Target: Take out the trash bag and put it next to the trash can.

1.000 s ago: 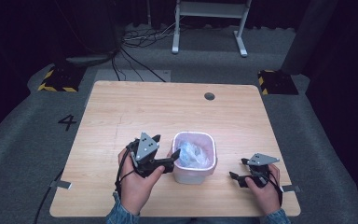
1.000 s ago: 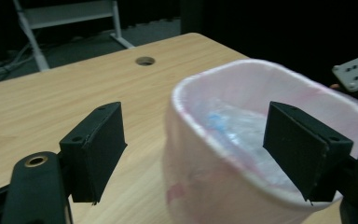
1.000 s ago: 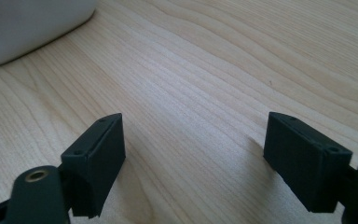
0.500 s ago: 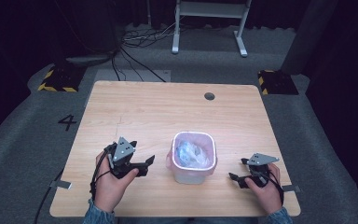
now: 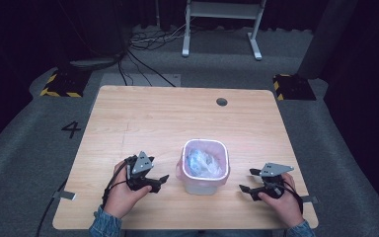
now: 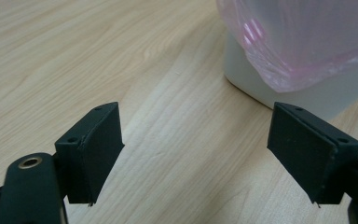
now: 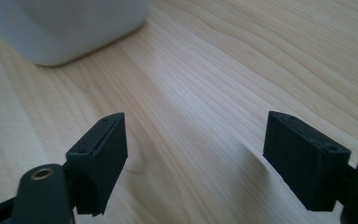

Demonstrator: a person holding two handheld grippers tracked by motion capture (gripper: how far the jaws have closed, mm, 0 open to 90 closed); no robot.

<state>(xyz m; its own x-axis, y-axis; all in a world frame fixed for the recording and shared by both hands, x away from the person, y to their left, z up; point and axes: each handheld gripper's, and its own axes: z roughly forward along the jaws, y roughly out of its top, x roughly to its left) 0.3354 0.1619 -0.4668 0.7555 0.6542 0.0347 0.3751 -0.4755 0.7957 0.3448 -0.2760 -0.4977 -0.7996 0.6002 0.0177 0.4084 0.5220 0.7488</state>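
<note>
Nearest us, our left gripper (image 5: 161, 180) and right gripper (image 5: 246, 189) rest low on the worktop (image 5: 143, 118), both with jaws apart and empty; the right's have just been closing a little. Between them stands the small white bin (image 5: 205, 167), its pink liner (image 6: 303, 42) folded over the rim. We should probably approach the liner's edge from both sides, low and slow, pinching film rather than wall.

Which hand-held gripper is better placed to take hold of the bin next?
Probably left: the left hand-held gripper sits open closer to the bin, whose bag edge faces it; the right hand-held gripper lies farther off.
</note>
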